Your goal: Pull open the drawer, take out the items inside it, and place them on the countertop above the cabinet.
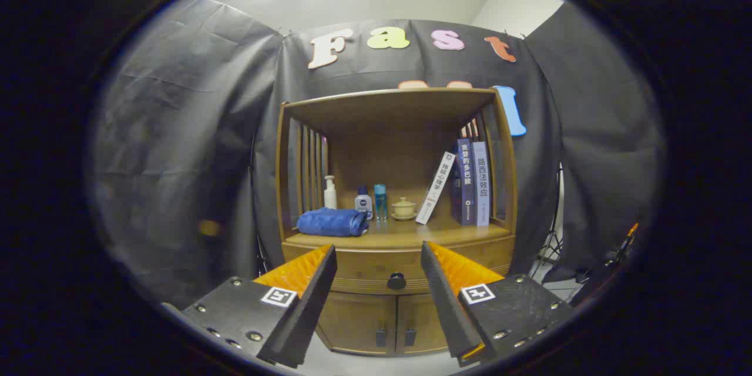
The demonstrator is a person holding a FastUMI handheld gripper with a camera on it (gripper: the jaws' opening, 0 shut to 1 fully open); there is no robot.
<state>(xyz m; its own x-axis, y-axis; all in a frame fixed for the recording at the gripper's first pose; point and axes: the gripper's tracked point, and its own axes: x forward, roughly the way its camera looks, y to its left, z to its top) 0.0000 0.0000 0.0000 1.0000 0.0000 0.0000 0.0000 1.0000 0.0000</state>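
The tongs (379, 258) hung open and empty in front of a wooden cabinet (396, 211), their fingers (305, 282) apart on either side of the drawer (399, 267), which was shut, its dark round knob (396, 281) seen between them. On the desk (411, 234) above the drawer lay a folded blue towel (332, 222), with a white pump bottle (330, 192), two small bottles (371, 201) and a lidded cup (403, 208) behind it, and books (464, 185) leaning at the cabinet's far side
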